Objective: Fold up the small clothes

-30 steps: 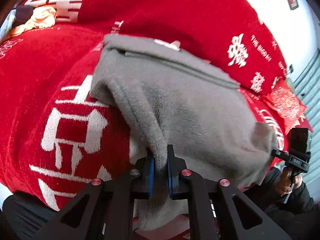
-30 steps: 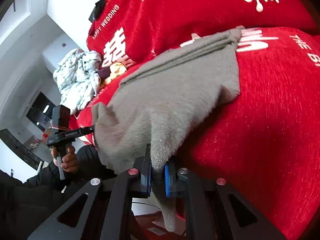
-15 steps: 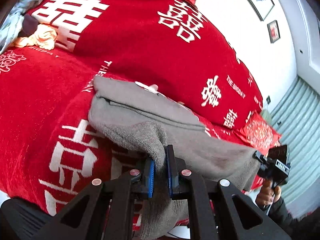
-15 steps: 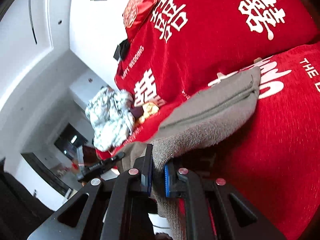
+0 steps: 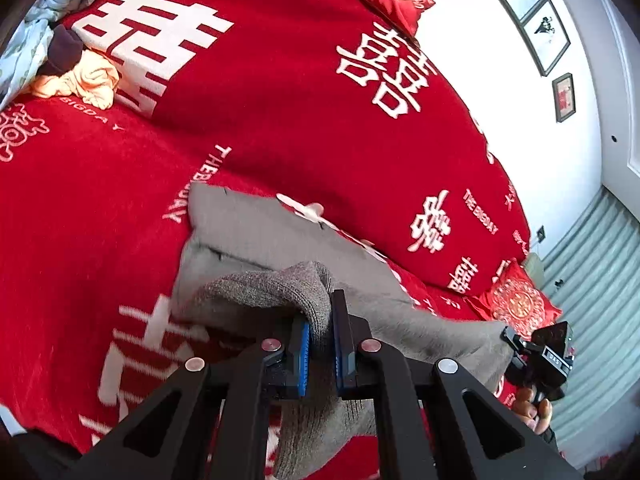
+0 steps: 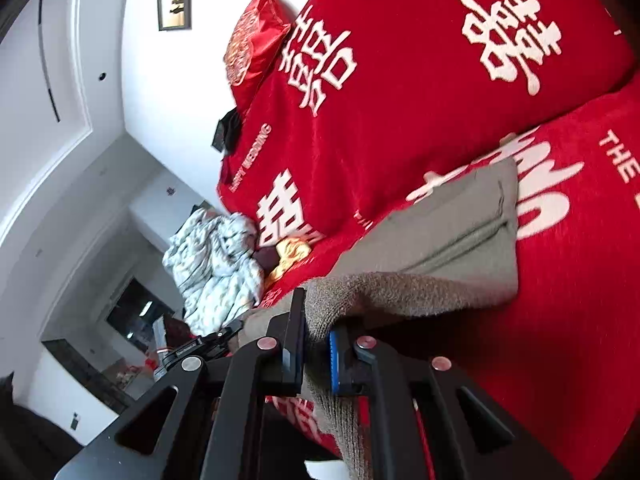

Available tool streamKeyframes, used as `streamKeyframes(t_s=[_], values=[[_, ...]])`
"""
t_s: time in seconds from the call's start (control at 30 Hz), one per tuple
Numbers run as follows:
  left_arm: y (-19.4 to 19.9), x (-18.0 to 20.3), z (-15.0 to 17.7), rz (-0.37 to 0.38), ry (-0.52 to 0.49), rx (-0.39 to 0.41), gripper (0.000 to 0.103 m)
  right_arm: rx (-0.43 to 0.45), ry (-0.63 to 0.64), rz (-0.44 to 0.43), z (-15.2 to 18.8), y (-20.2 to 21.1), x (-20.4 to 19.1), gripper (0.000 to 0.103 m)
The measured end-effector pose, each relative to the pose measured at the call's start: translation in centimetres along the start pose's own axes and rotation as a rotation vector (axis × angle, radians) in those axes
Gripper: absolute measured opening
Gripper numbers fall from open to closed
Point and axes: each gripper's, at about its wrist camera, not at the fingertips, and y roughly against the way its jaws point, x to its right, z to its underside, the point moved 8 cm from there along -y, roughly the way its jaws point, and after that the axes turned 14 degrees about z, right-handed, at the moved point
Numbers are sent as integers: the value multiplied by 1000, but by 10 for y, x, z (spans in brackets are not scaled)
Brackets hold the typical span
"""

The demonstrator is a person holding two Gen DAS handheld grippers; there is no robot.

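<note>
Pinching grey garment (image 5: 280,236) (both grippers).

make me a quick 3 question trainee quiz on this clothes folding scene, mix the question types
1. True or false: both the left gripper and the right gripper are shut on the grey knit garment.
2. What lies at the far end of the red blanket, beside the yellow cloth?
A. a patterned white quilt
B. a laundry basket
C. a pair of shoes
3. Fill in: the garment's near edge is lifted, while its far part lies on the ____.

Key: 1 true; 2 A; 3 red blanket
</note>
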Motion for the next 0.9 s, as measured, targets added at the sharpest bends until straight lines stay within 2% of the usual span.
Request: streamKeyframes(t_s=[0.2,0.33,0.6,0.9], values=[[-23,-16,-20,-79,36,-28,10,1,-35,91,-22,-19,11,10],[-40,-29,-30,-138,74,-64,10,-11,-14,194,-33,-38,16,10],[-71,-52,-45,-206,123,-107,10,-36,-37,327,-55,-71,31,10],[-94,-62,-63,-281,103,-137,10,-57,-79,396,-73,-94,45,10]])
